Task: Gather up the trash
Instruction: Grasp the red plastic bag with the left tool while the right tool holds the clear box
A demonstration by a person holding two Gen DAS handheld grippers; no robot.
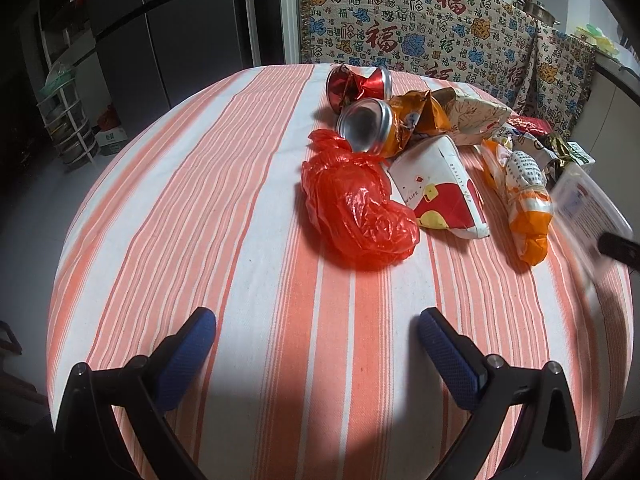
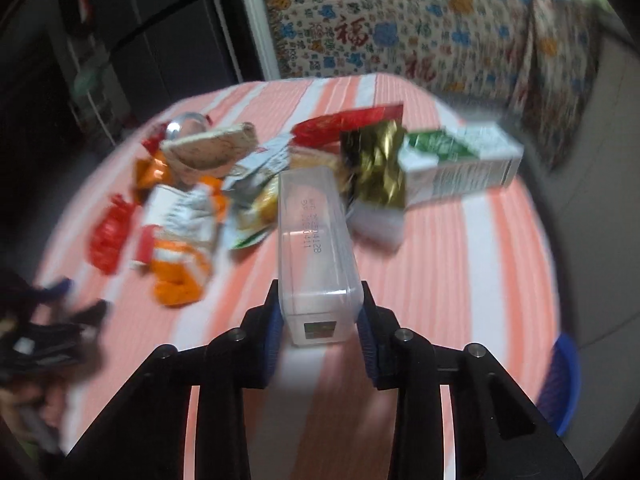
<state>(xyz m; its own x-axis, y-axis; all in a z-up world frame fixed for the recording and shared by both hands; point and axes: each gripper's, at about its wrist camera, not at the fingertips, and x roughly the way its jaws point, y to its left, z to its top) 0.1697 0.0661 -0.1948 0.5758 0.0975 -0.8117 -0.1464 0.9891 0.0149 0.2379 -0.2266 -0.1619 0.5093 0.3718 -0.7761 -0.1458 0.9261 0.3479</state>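
Observation:
A heap of trash lies on the striped tablecloth (image 1: pixel 240 208): a red plastic bag (image 1: pixel 356 208), a crushed silver-and-orange can (image 1: pixel 368 126), a crushed red can (image 1: pixel 356 86), a flattened paper cup (image 1: pixel 440 188) and an orange-and-white wrapper (image 1: pixel 520 200). My left gripper (image 1: pixel 316 344) hovers open over bare cloth, well short of the red bag. My right gripper (image 2: pixel 320 312) is shut on a clear plastic box (image 2: pixel 314 240), both blue pads pressing its near end. That box shows blurred at the right edge (image 1: pixel 588 208) of the left wrist view.
Behind the box lie a green-and-white carton (image 2: pixel 460 164), a gold foil wrapper (image 2: pixel 376 168) and a red packet (image 2: pixel 348 124). A patterned cloth (image 1: pixel 420 28) hangs beyond the table. A blue basket rim (image 2: pixel 564 384) shows past the table's right edge. A dark fridge (image 1: pixel 160 32) stands at left.

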